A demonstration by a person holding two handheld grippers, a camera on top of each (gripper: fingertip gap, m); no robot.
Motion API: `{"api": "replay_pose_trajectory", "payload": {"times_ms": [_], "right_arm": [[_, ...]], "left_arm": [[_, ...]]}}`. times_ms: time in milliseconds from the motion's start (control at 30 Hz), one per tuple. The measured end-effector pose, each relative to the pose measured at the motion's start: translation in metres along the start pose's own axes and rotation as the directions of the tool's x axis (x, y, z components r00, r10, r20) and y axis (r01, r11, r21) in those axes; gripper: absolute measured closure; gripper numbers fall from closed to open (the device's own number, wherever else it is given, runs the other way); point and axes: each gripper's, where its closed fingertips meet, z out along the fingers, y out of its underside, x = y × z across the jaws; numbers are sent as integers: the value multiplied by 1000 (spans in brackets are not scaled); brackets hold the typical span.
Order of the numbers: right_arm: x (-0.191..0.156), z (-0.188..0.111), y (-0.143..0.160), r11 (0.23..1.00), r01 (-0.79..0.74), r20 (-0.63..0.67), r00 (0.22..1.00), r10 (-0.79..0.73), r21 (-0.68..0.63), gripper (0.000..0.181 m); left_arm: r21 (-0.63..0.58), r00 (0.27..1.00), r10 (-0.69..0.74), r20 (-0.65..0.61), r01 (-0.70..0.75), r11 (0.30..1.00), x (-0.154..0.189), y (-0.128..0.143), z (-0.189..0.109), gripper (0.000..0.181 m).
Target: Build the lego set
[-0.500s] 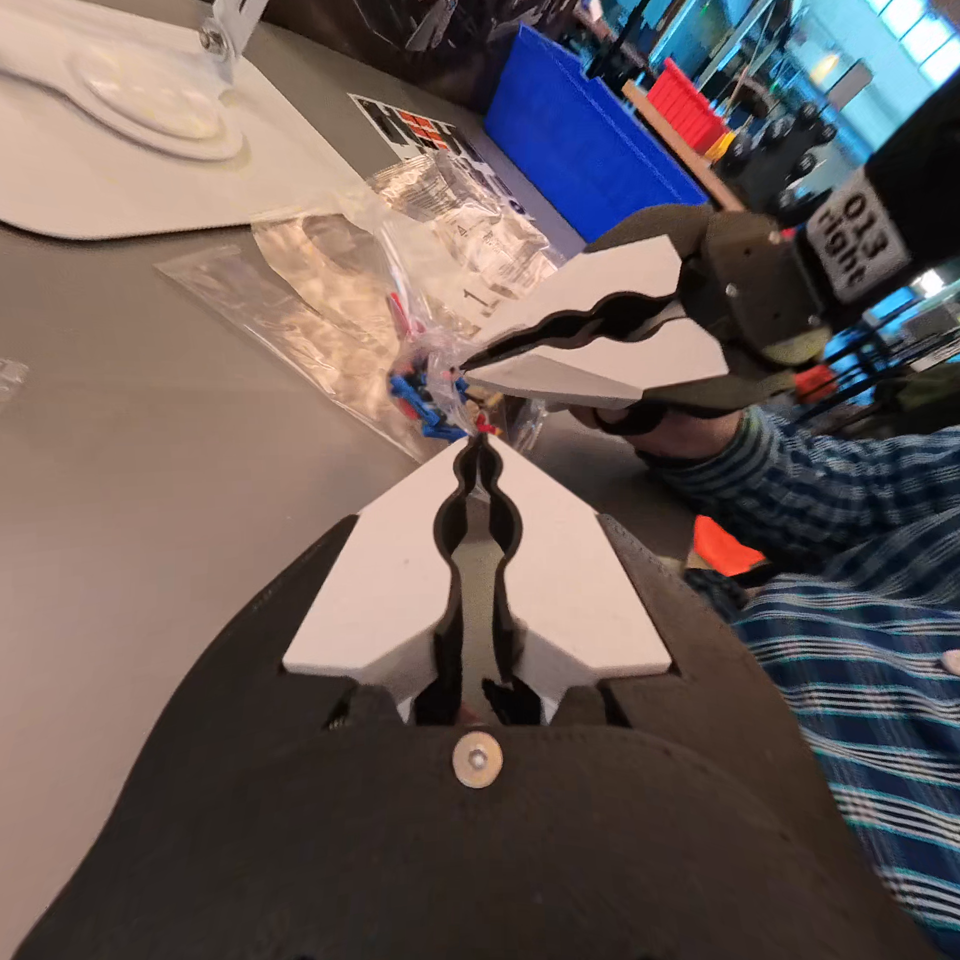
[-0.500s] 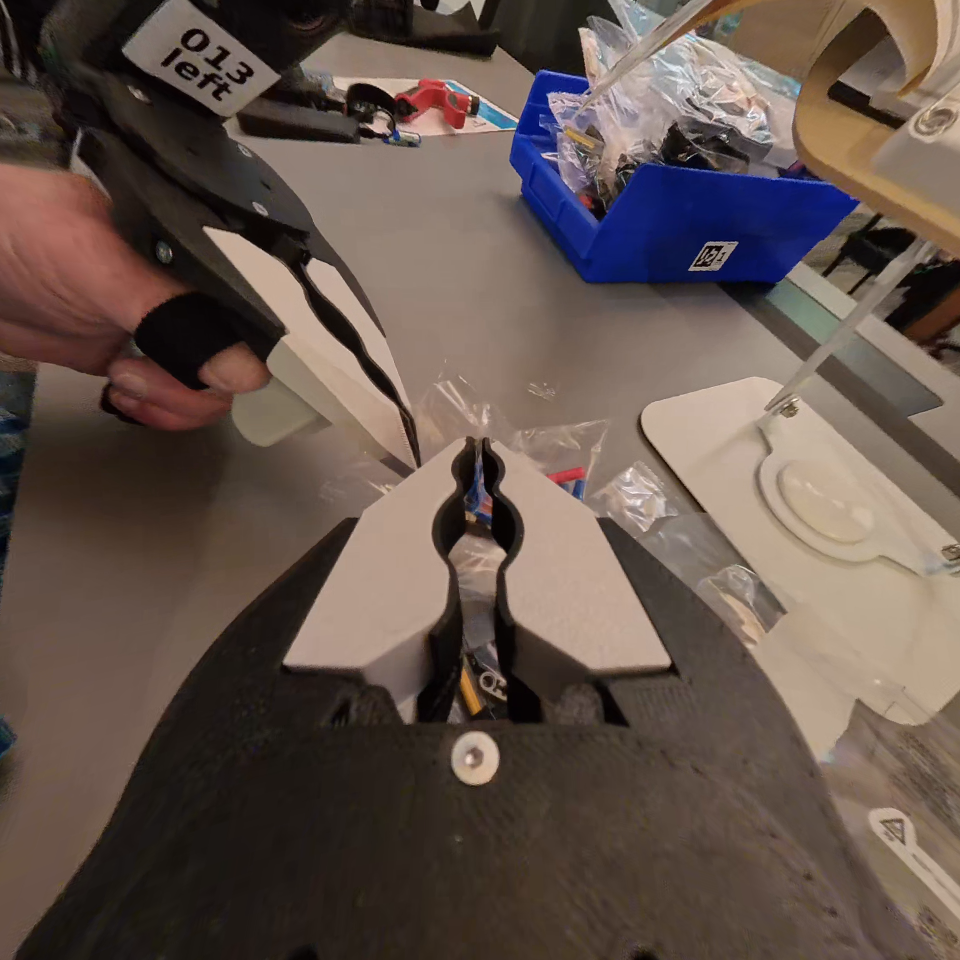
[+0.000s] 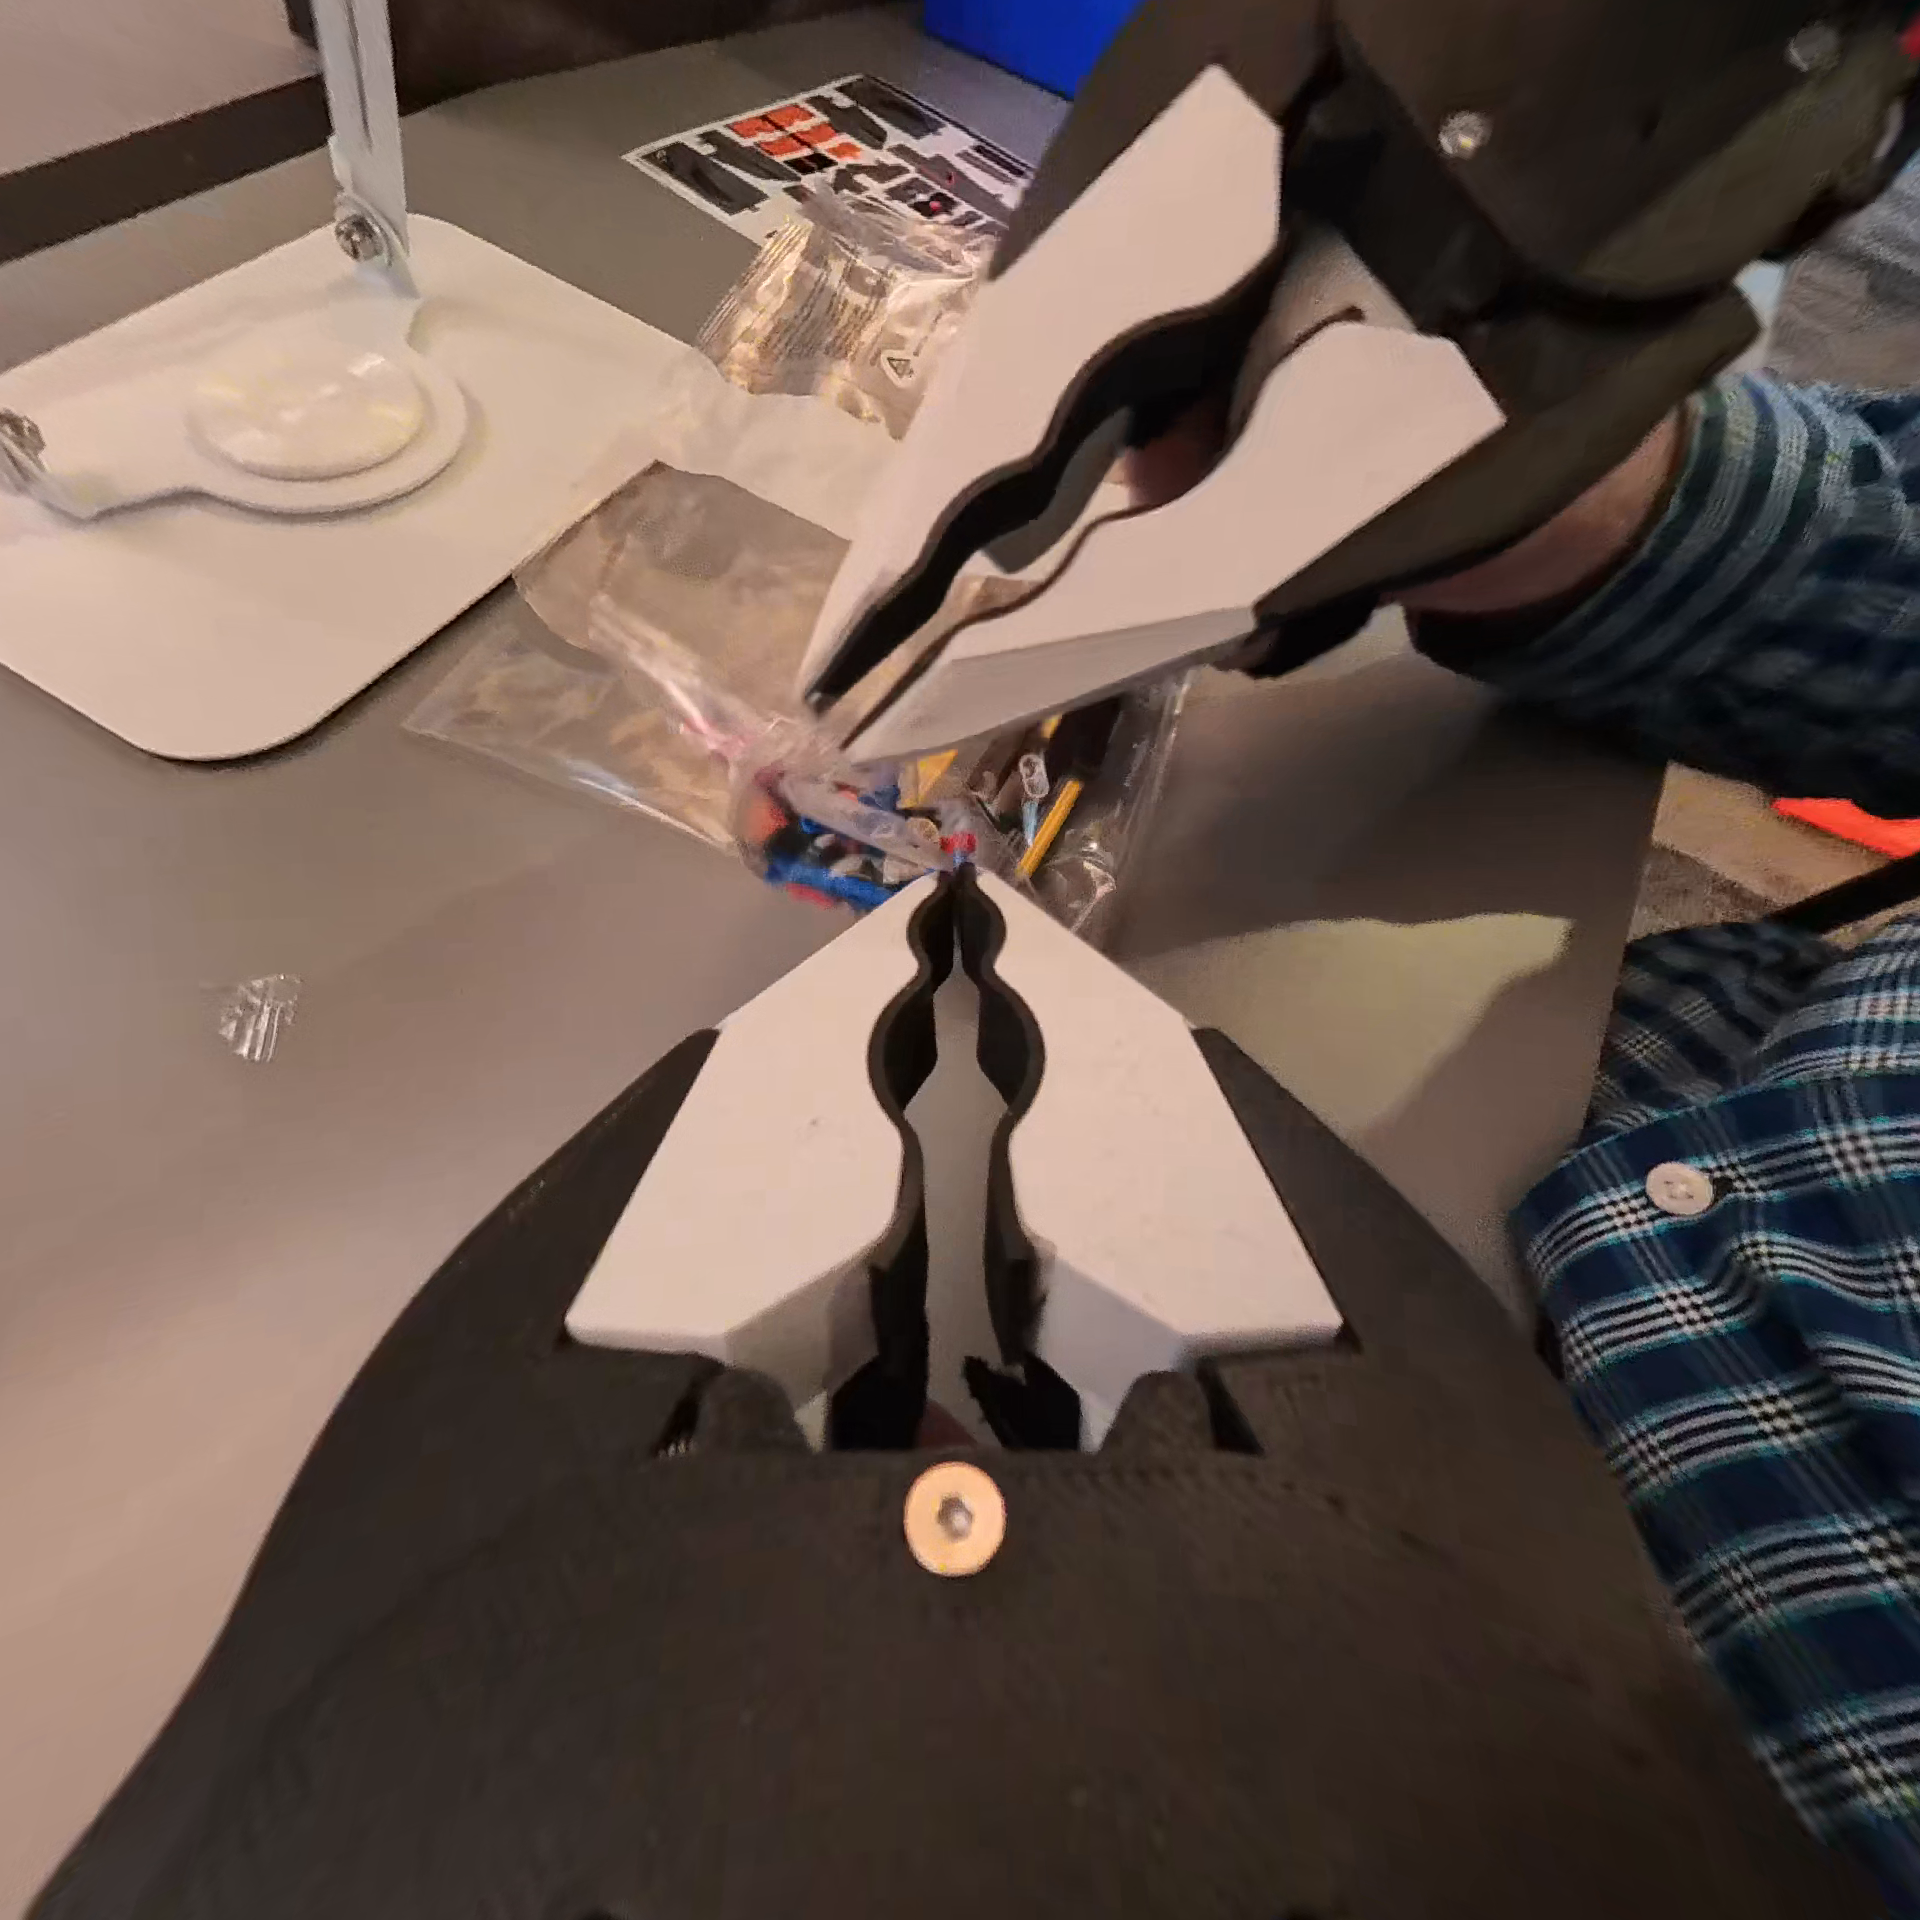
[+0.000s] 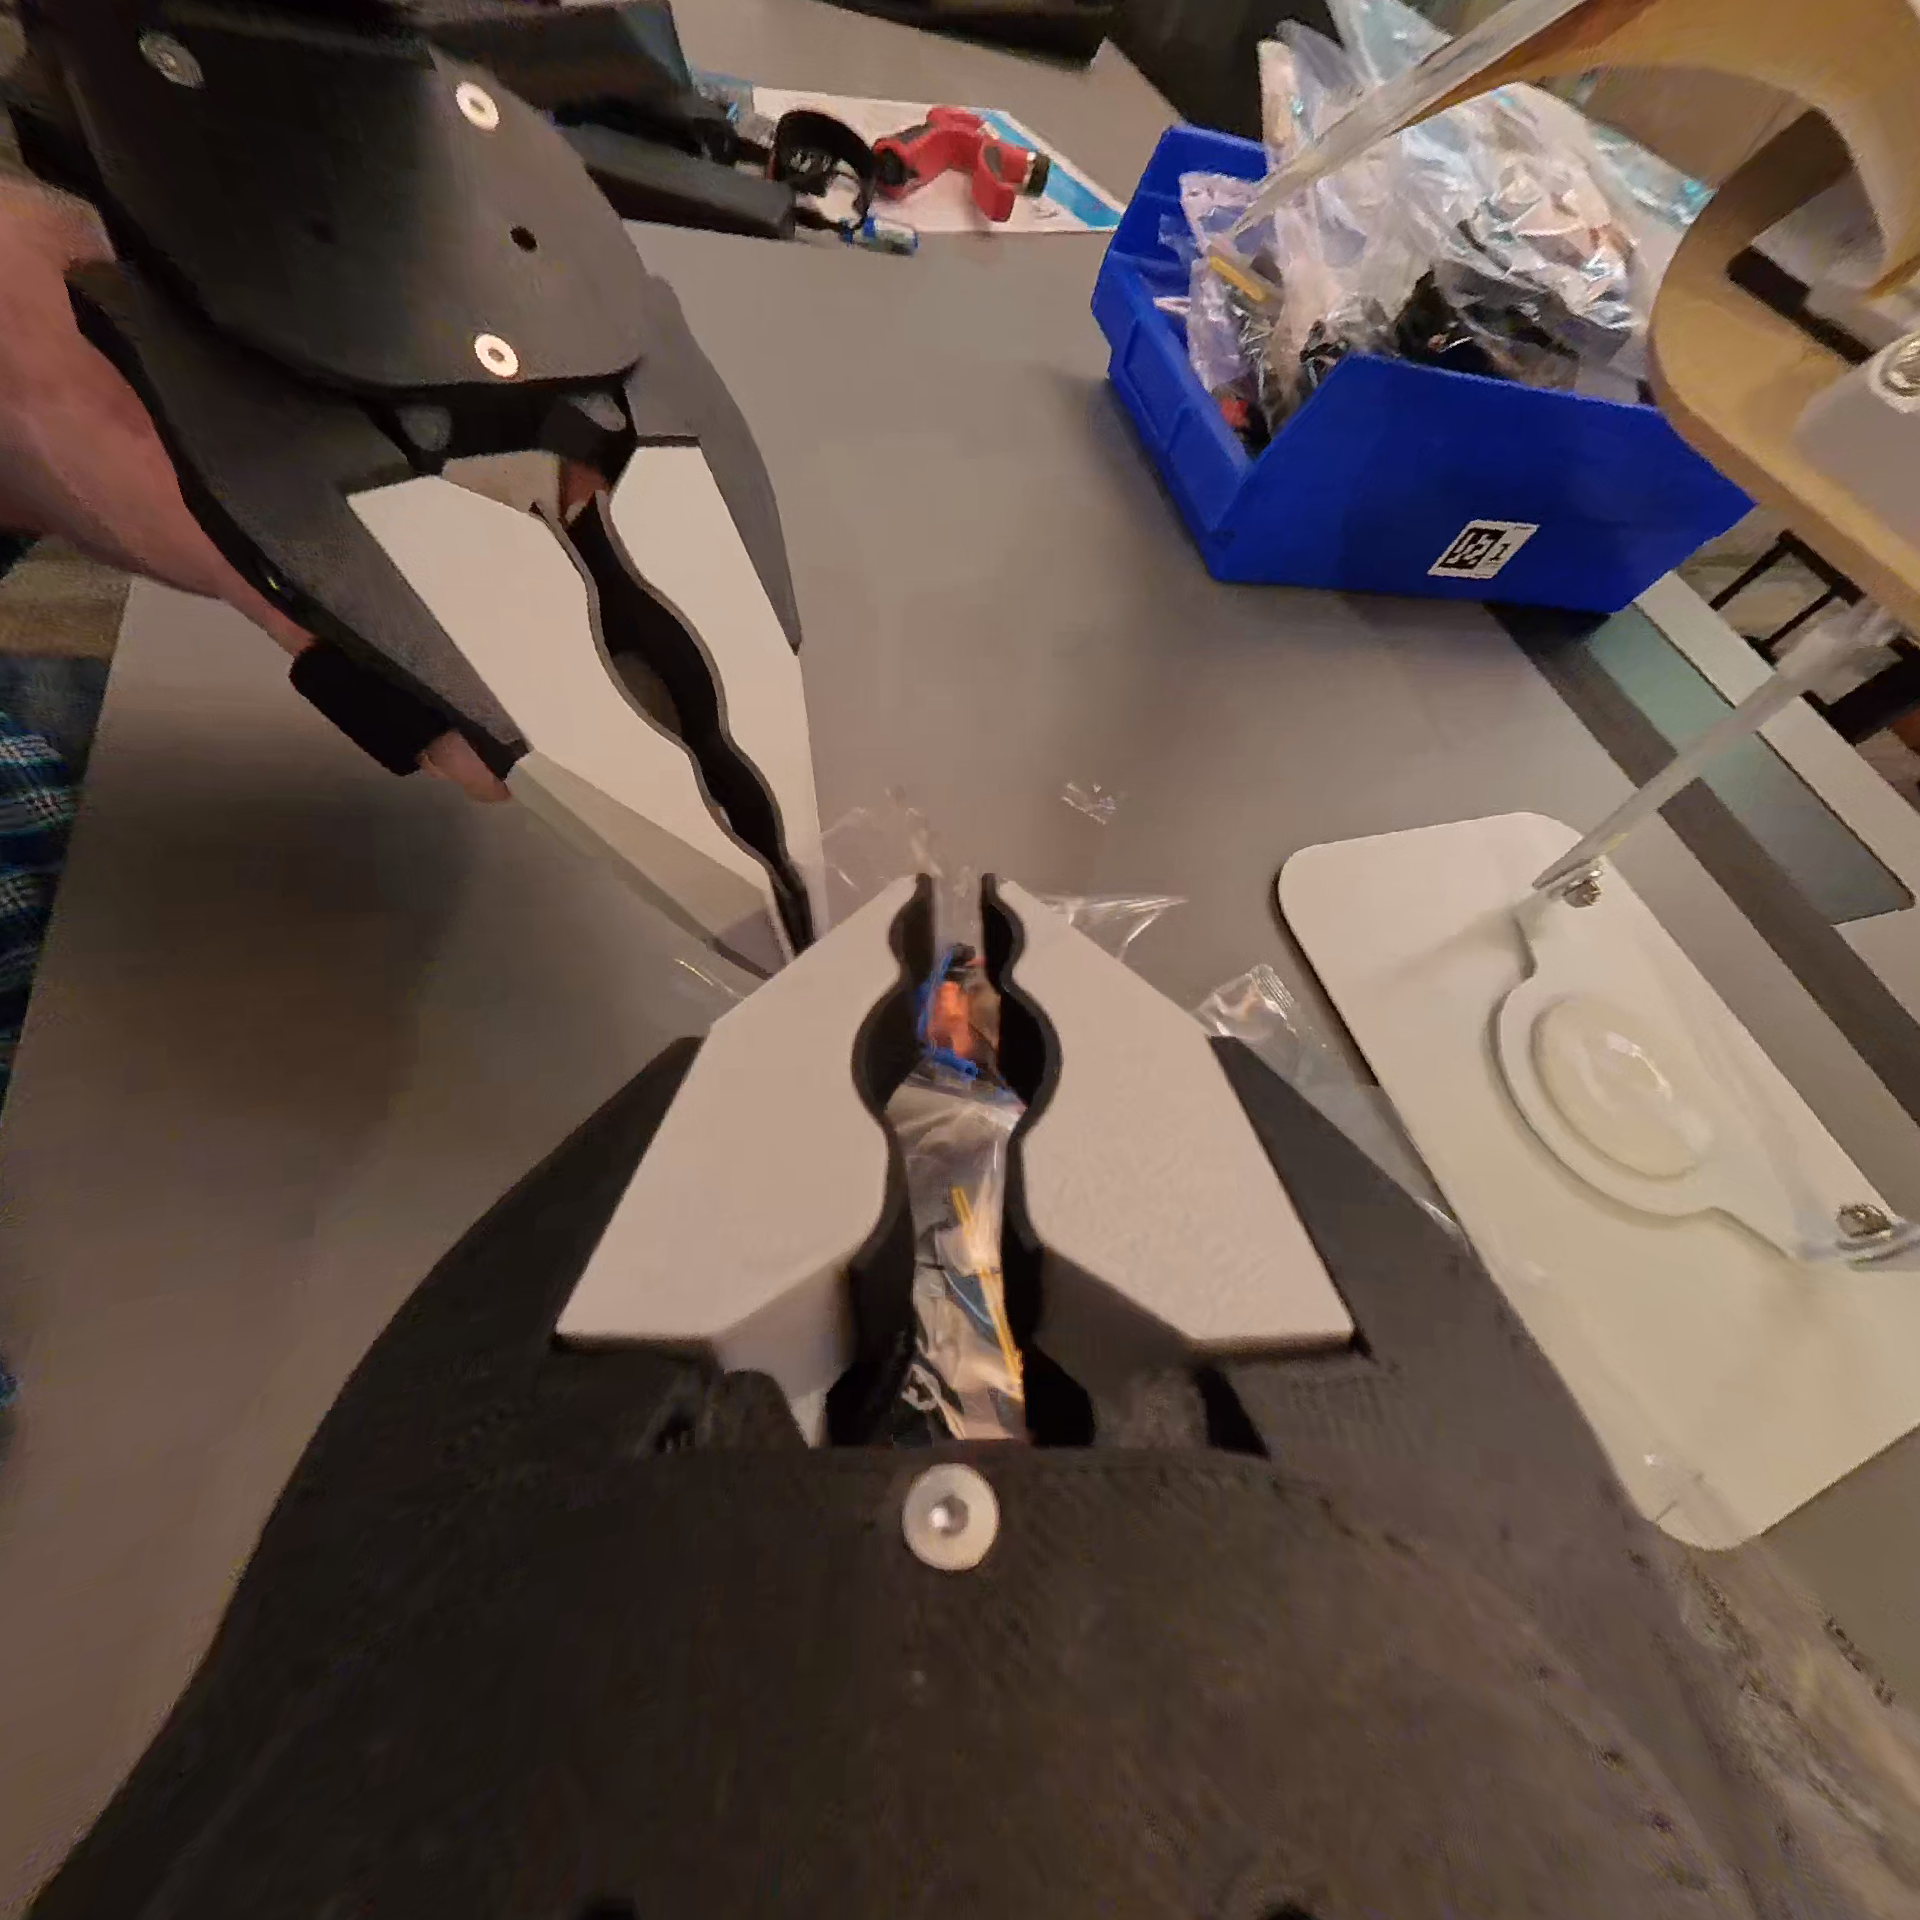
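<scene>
A clear plastic bag of small lego pieces [image 3: 883, 821], blue, red and yellow, lies on the grey table [image 3: 312, 1143]. My left gripper [image 3: 954, 883] is shut, its tips pinching the bag's near edge. My right gripper [image 3: 831, 717] comes in from the upper right and is shut on the bag's plastic just above. In the right wrist view the bag [image 4: 956, 1143] shows between the fingers of my right gripper [image 4: 956, 883], which pinches a film of plastic. The left gripper [image 4: 800, 930] stands close on its left, tips down at the bag.
A white stand base [image 3: 260, 520] lies left of the bag and shows at the right in the right wrist view [image 4: 1558, 1143]. Flat clear bags [image 3: 675, 540] and a sticker sheet [image 3: 831, 156] lie behind. A blue bin [image 4: 1403, 468] holds more bags. A plastic scrap [image 3: 255, 1018] lies alone. My left and right fingertips are right by each other.
Both grippers stay shut on the bag. The right gripper has risen and tilted closer to the left one, and the plastic between them is pulled up tighter.
</scene>
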Motion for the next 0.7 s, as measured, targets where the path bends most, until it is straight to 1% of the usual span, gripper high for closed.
{"api": "replay_pose_trajectory", "payload": {"times_ms": [67, 133, 300, 400, 467, 533, 633, 700], "right_arm": [[-1, 1, 0, 999, 36, 22, 999, -36, -15, 181], [0, 1, 1, 998, 62, 32, 998, -61, -25, 181], [5, -2, -3, 999, 33, 54, 998, -33, -3, 181], [13, -6, -2, 998, -61, 53, 997, 61, -2, 181], [13, -9, -6, 989, -144, 84, 986, 143, 17, 181], [19, -10, -2, 979, -203, 81, 976, 201, 9, 181], [20, -10, 0, 974, -228, 97, 969, 226, 13, 181], [19, -13, -6, 969, -246, 115, 964, 240, 35, 181]], "left_arm": [[-6, 999, 32, 4, -32, 999, 0, 0, 1, 181], [-21, 998, 62, 1, -62, 998, 0, 2, 1, 181], [-21, 996, 93, 5, -93, 995, -3, -2, -2, 181], [-12, 992, 126, 16, -125, 992, -6, -5, -6, 181], [-13, 985, 174, 14, -174, 985, -5, -7, -8, 181], [-10, 983, 181, 15, -181, 983, -7, -9, -11, 181], [-13, 981, 195, 9, -195, 981, -11, -9, -12, 181], [-8, 980, 200, 12, -200, 980, -12, -10, -13, 181]]}}
